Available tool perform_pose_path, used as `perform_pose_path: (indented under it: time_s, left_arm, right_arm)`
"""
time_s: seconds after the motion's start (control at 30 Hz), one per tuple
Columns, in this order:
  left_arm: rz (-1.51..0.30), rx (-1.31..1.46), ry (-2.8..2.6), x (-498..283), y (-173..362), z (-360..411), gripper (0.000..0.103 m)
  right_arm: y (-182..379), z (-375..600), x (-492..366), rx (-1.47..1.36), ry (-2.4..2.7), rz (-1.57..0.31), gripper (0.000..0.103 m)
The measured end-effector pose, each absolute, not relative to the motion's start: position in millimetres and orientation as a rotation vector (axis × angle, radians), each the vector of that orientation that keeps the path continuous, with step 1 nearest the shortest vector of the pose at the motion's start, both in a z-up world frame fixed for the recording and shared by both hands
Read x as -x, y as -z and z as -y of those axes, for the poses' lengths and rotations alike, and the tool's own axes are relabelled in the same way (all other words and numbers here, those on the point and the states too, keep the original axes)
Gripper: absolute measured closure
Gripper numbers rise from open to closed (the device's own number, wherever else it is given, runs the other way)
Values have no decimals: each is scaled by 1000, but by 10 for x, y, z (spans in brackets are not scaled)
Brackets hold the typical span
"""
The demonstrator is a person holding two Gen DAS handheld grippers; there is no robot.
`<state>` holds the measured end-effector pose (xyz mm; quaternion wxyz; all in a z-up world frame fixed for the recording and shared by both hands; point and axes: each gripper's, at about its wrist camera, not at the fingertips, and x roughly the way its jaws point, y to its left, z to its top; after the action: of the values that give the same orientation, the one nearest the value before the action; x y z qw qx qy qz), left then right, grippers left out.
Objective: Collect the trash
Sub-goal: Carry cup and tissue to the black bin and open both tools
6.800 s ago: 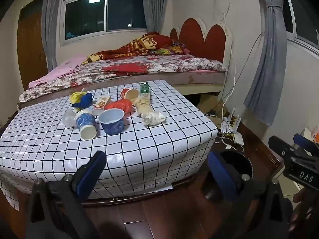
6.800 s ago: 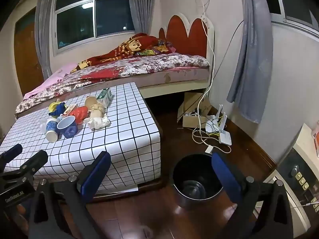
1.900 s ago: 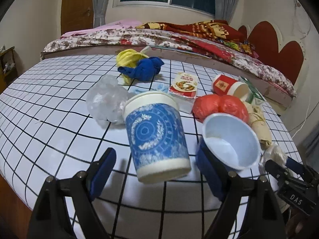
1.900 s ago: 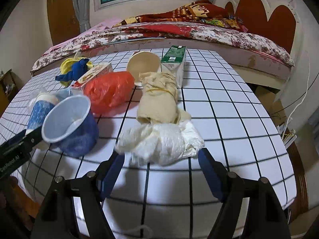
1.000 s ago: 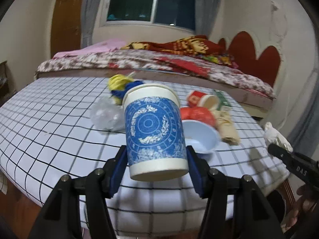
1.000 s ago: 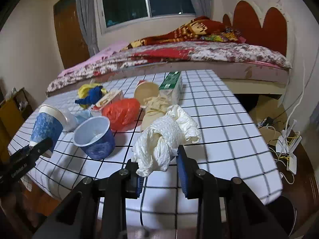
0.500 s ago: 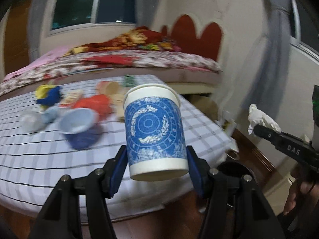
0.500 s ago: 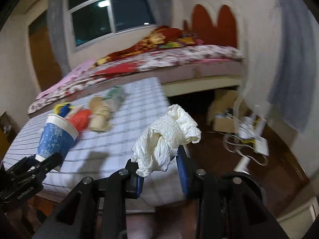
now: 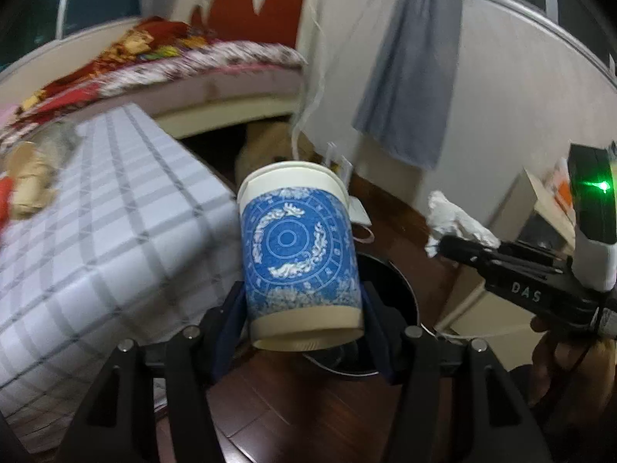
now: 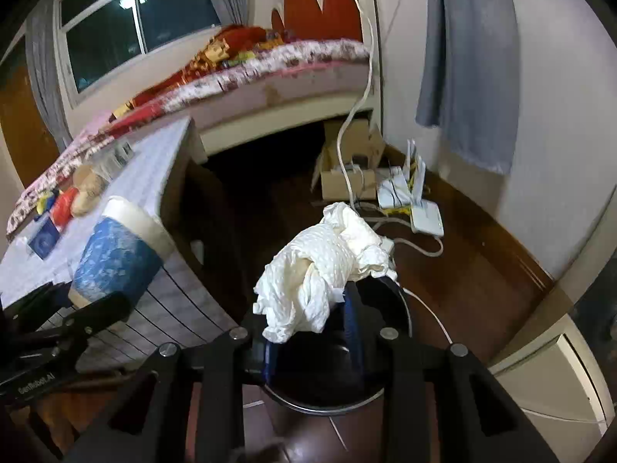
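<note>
We have the left tongs [image 9: 304,322] pinching a blue-patterned paper cup with cream rim [image 9: 299,250], pads pressed against both sides near its lower band. The cup is held in the air, slightly tilted; whether anything is inside it we cannot tell. In the right wrist view the same cup [image 10: 119,254] shows at left, tilted, off the edge of the worktop.

Our right tongs [image 10: 314,316] are clamped on a crumpled white tissue wad [image 10: 327,262], which bunches up above the blue pads. From the left wrist view the wad [image 9: 455,220] sticks out of the tip of the right tongs [image 9: 447,245].

A round black trash bin [image 10: 397,324] stands on the dark wooden floor [image 10: 462,270] directly beneath the right tongs. Its inside is dark; contents cannot be made out. In the left wrist view the bin [image 9: 401,289] sits just behind and below the cup, mostly hidden by it.

The worktop with white grid-pattern cloth [image 9: 108,231] is to the left, blurred. On it, far side: a red plastic bag [image 10: 63,202], a tan crumpled paper lump [image 10: 86,189], a yellow-and-blue rag bundle [image 10: 46,202] and a small blue cup [image 10: 44,241], all near each other.

By the wall, an open cardboard box [image 10: 347,181] has white cables running into it, and a white router [image 10: 416,208] lies beside it on the floor.
</note>
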<state>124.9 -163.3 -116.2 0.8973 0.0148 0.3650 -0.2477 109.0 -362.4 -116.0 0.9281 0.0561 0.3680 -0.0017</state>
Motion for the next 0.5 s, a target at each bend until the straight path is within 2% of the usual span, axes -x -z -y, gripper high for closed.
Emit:
perform_pose_path:
  time_s: [0.33, 0.4, 0.43, 0.47, 0.5]
  left_arm:
    - [-898, -70, 582, -1411, 1595, 2159, 44]
    - [-925, -62, 617, -1403, 1645, 2227, 43]
    - [-941, -57, 627, -1427, 1666, 2247, 36]
    - [-955, -59, 615, -1444, 1696, 2247, 21]
    - [-963, -69, 578, -1467, 1722, 2233, 13]
  right_arm:
    - [1917, 3965, -1417, -163, -35, -912, 71]
    - [2006, 3985, -1434, -159, -37, -931, 71]
    - [2058, 4002, -1459, -158, -37, -942, 69]
    - [2098, 4021, -1484, -155, -32, -954, 54]
    - [2177, 4045, -1528, -137, -2, -986, 40]
